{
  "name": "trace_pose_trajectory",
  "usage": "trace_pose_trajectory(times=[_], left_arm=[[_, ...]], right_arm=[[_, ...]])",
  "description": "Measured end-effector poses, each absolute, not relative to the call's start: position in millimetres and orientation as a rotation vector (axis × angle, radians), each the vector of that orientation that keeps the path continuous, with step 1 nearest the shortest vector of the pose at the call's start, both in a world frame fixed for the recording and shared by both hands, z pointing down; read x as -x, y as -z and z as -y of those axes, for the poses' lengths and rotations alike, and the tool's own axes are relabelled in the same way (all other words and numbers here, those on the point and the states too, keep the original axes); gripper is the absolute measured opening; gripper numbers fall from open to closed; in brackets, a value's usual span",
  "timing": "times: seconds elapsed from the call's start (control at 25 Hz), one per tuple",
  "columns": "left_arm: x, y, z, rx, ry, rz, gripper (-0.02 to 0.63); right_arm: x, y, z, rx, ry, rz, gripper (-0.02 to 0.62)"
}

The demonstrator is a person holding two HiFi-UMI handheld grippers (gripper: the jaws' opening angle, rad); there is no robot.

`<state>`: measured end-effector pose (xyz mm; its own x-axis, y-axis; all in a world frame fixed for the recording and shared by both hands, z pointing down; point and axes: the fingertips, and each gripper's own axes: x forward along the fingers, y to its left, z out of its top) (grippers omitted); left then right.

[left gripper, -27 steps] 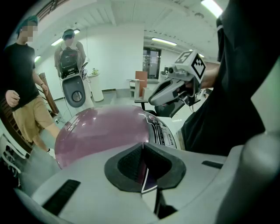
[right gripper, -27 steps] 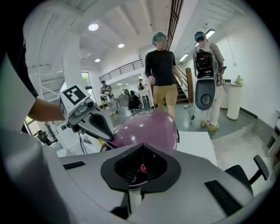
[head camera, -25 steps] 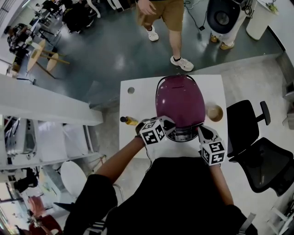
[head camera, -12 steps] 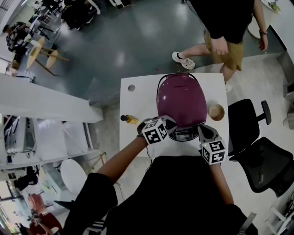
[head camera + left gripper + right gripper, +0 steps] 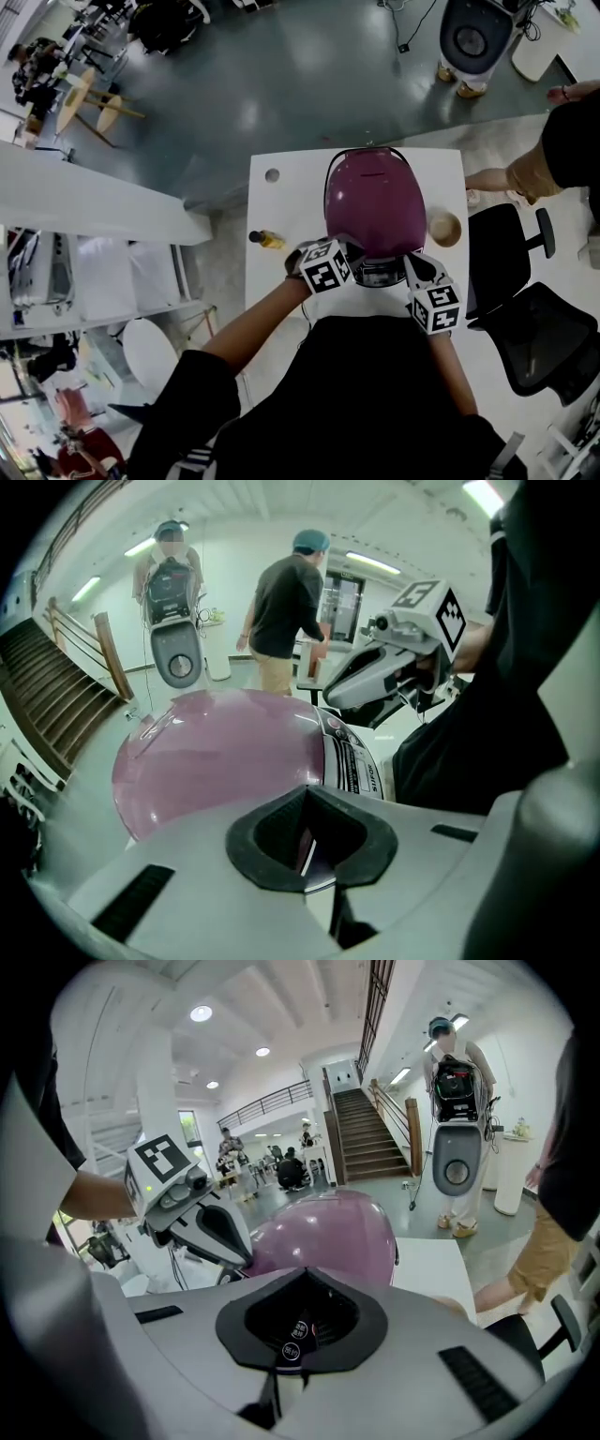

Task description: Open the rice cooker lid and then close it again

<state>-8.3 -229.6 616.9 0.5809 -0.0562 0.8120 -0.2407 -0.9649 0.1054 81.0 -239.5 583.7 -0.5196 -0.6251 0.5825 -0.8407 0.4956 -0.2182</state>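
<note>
A purple rice cooker [image 5: 373, 199] stands on the white table [image 5: 286, 202] with its lid down. Its silver control panel [image 5: 380, 273] faces me. My left gripper [image 5: 349, 260] is shut, its tips at the panel's left front corner; whether it touches the cooker I cannot tell. In the left gripper view the shut jaws [image 5: 314, 855] hang over the lid [image 5: 220, 757] and the panel [image 5: 354, 766]. My right gripper [image 5: 413, 265] is shut too, beside the panel's right corner. Its jaws [image 5: 295, 1346] point at the panel's buttons [image 5: 298, 1327], with the left gripper [image 5: 202, 1224] across from it.
A small brown bowl [image 5: 443, 228] sits right of the cooker. A bottle of yellow liquid [image 5: 265, 240] lies at the table's left edge. A black office chair [image 5: 525, 309] stands at the right, and a person [image 5: 553, 141] passes behind it.
Both grippers have stayed at the cooker's front and the lid is still down. The passer-by behind the table has walked off to the right.
</note>
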Motion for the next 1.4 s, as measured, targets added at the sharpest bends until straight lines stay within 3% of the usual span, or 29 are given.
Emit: trace_pose_trajectory(times=[0.6, 0.96, 1.12, 1.4], left_arm=[[7.8, -620.4, 229.4, -2.553, -1.475, 0.263, 0.002], [7.9, -622.9, 229.7, -2.558, -1.328, 0.31, 0.002], [14.6, -605.0, 228.7, -2.599, -1.145, 0.425, 0.002], [25.3, -541.0, 183.1, -2.67, -0.551, 0.714, 0.002]], right_arm=[[-86.9, -576.9, 231.0, -1.248, -0.668, 2.318, 0.0], [-97.7, -564.0, 225.4, -1.293, -0.659, 2.338, 0.0], [-93.8, -554.7, 211.7, -1.295, -0.638, 2.375, 0.0], [-117.4, -549.2, 169.7, -1.377, -0.763, 2.328, 0.0]])
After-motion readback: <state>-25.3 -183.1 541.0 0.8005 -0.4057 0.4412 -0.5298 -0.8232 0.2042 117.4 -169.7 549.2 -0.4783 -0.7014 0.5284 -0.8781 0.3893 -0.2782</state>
